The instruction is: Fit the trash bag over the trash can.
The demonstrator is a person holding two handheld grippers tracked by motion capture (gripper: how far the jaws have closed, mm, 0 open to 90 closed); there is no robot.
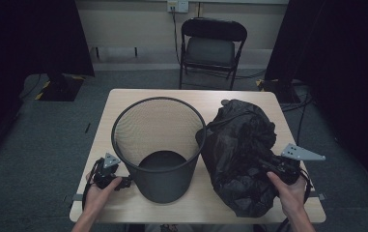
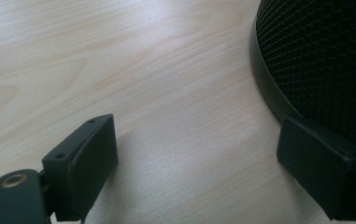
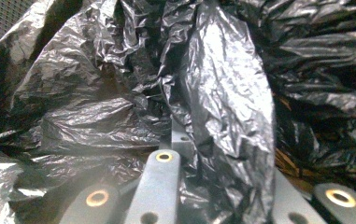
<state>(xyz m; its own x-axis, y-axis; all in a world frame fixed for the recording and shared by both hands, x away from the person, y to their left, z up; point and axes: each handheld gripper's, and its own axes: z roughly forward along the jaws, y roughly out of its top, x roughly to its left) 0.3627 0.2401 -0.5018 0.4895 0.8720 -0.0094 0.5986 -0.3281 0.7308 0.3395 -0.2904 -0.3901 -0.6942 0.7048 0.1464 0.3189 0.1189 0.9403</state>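
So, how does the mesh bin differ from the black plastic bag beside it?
The mesh bin stands upright and keeps a round, rigid shape; the black plastic bag is crumpled and shapeless. The bin's wall is matte wire mesh, while the bag is glossy, wrinkled film. The right tool is shut on a fold of the bag; the left tool is open beside the bin's base, not gripping it. Both are dark and rest on the table.

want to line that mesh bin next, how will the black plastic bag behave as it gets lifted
The black plastic bag looks thin and heavily crinkled, so it will probably sag and drape rather than hold shape. The right gripper is pinched on just a fold, so the glossy film might slip. It likely weighs little for its bulk.
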